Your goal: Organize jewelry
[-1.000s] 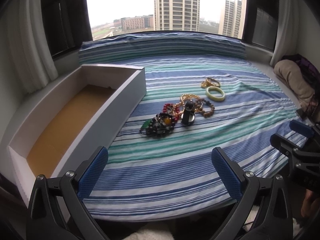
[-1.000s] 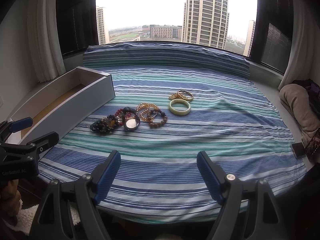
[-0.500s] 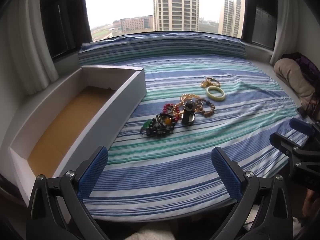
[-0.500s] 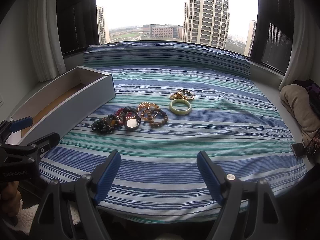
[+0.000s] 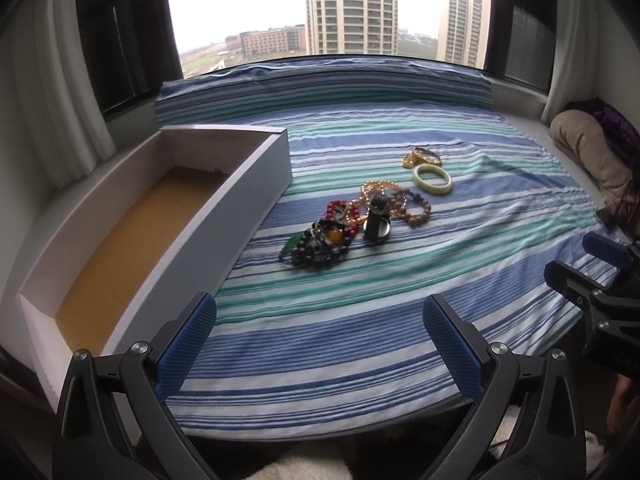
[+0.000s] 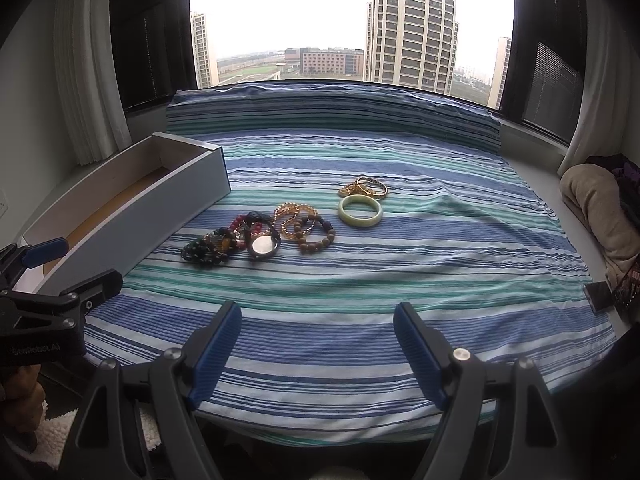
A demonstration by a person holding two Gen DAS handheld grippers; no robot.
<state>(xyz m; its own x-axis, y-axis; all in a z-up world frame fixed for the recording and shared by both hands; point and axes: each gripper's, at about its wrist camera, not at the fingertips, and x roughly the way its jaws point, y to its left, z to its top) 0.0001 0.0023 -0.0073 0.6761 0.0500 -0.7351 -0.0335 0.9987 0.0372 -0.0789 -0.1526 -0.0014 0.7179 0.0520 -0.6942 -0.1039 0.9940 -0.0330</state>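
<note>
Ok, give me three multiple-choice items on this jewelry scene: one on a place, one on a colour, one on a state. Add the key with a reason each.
1. Where does the white box sit relative to the jewelry pile?
A. To its left
B. To its right
C. On top of it

2. What colour is the plain bangle lying alone?
A. Red
B. Pale green
C. Black

3. How do the left gripper and right gripper stand?
A. Both open, empty
B. Both shut on beads
C. One open, one shut

Key: 1 A, the box lies along the left edge of the striped bedspread; 2 B, its ring is pale green; 3 A, wide gaps show between both finger pairs.
</note>
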